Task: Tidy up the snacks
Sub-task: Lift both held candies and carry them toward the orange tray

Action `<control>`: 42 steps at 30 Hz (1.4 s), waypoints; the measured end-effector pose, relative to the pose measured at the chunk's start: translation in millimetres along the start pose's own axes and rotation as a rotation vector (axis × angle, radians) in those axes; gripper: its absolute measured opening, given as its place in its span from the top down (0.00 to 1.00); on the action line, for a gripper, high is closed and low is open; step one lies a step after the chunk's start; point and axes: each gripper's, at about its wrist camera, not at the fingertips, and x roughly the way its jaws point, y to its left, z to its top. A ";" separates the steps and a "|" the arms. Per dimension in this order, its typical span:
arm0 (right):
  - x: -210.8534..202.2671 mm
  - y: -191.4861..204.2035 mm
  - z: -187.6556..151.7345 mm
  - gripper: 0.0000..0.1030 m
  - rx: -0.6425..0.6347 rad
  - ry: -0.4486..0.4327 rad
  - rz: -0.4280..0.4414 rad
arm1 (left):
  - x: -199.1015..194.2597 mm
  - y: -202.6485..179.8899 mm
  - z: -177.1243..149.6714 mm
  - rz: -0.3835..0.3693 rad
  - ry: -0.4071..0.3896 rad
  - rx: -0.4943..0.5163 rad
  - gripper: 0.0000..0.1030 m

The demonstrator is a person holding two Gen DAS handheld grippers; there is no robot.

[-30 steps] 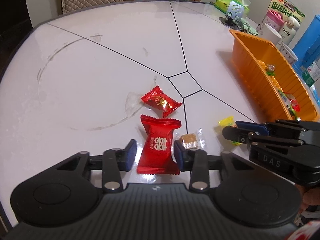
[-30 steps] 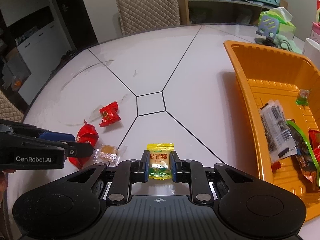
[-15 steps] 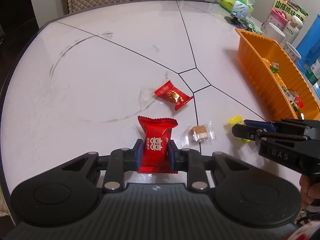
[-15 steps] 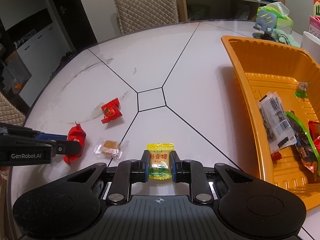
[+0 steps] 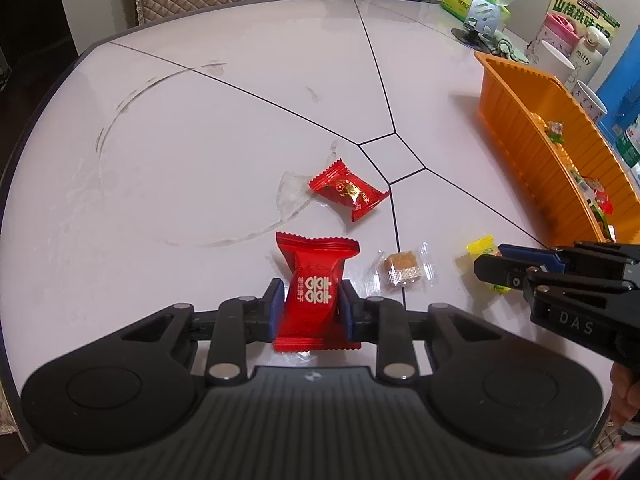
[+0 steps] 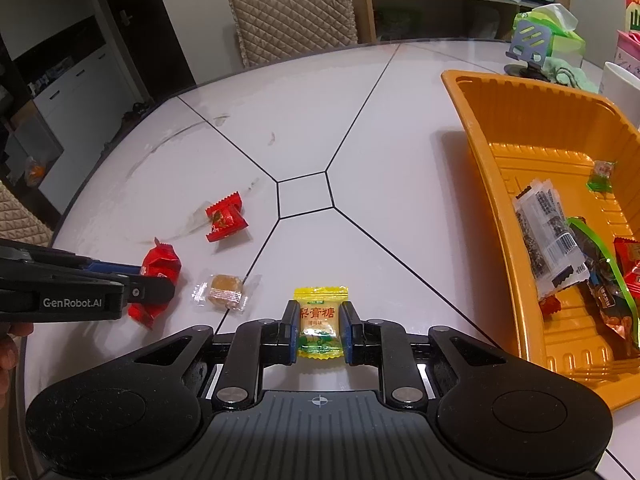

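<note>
Red candy (image 5: 316, 296) sits low center on the tabletop (image 5: 200, 160), pinched by our left claw (image 5: 310, 308); our right claw (image 6: 319, 330) clamps the yellow candy (image 6: 319, 320), orange tray (image 6: 500, 184) at right.

"DAS" shows in pale letters on the side of the right gripper (image 5: 490, 270). "GenRobot.AI" runs along the left gripper (image 6: 154, 286). White double-happiness characters 囍 sit on the red candy packet (image 5: 314, 292). The yellow candy (image 6: 319, 316) reads 梨膏糖 in red. Near the table's far right edge, a white bottle (image 5: 588, 54) says "miffy".
</note>
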 end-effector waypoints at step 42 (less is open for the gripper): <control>-103.4 6.9 -51.6 0.80 0.044 -0.086 0.031 | -88.3 -60.6 -49.4 -0.088 -0.046 0.078 0.78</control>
